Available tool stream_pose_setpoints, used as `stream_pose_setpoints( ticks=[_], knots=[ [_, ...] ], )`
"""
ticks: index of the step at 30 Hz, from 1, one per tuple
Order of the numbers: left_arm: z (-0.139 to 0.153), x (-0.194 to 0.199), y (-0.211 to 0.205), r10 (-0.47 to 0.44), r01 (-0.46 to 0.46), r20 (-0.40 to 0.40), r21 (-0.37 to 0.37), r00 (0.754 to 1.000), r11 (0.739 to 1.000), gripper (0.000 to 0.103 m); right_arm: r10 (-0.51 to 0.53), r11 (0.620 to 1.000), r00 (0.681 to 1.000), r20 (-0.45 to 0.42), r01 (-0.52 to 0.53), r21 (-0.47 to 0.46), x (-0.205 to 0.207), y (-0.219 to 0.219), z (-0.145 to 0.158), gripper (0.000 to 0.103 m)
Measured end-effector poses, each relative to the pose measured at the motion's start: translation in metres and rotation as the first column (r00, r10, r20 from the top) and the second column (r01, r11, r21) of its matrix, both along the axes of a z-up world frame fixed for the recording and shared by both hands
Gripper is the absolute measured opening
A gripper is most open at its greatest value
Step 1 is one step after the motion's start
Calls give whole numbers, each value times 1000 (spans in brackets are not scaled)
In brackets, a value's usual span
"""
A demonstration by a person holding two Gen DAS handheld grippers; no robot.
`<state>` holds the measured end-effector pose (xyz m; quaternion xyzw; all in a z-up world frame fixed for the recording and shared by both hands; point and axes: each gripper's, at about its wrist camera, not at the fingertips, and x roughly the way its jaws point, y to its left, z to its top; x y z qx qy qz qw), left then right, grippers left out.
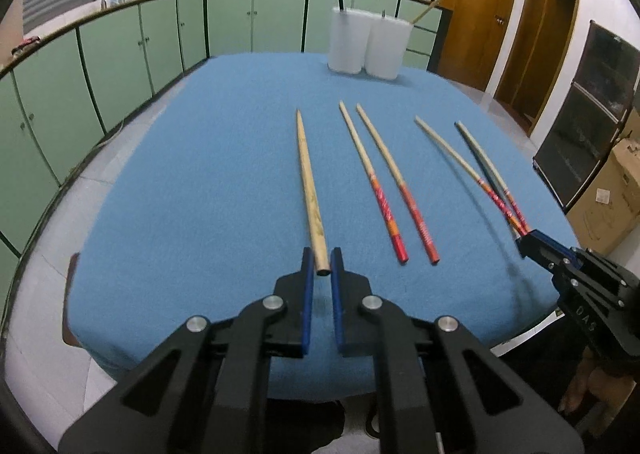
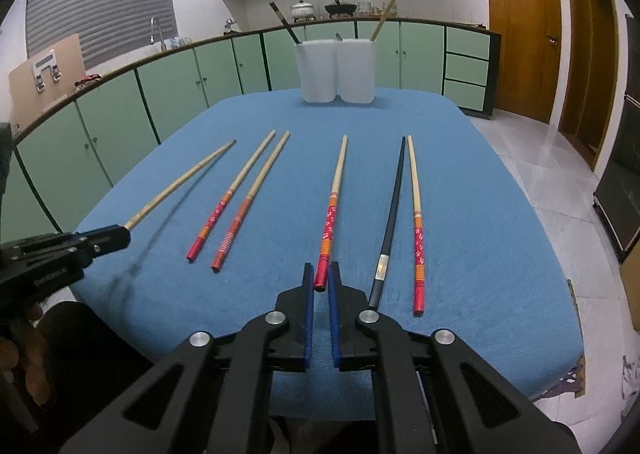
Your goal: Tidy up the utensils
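Note:
Several chopsticks lie side by side on a blue tablecloth [image 1: 200, 174]. My left gripper [image 1: 321, 260] is shut on the near end of a plain wooden chopstick [image 1: 308, 182], which also shows in the right wrist view [image 2: 180, 184], lifted, with its shadow beneath. My right gripper [image 2: 319, 274] is shut on the end of a red-handled chopstick [image 2: 332, 210], which also shows in the left wrist view [image 1: 460, 162]. Two red-handled chopsticks [image 1: 380, 178] lie between the grippers. A black chopstick [image 2: 390, 222] and another red-handled one [image 2: 416, 222] lie to the right.
Two white holder cups [image 2: 336, 70] stand at the table's far edge with a few chopsticks in them; they also show in the left wrist view [image 1: 368, 42]. Green kitchen cabinets [image 1: 120, 54] run behind. Wooden doors and cardboard boxes [image 1: 604, 198] are at the right.

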<state>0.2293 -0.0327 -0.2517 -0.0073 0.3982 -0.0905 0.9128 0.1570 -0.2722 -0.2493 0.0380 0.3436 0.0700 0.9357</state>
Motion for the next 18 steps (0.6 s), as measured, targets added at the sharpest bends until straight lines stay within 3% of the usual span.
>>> stream_pose_setpoints(
  ticks=[18],
  knots=[
    [100,-8,14,-15,16,186,-2,982,1000,6,6,1000,984,176,-9,13,-12,-5,83,6]
  ],
)
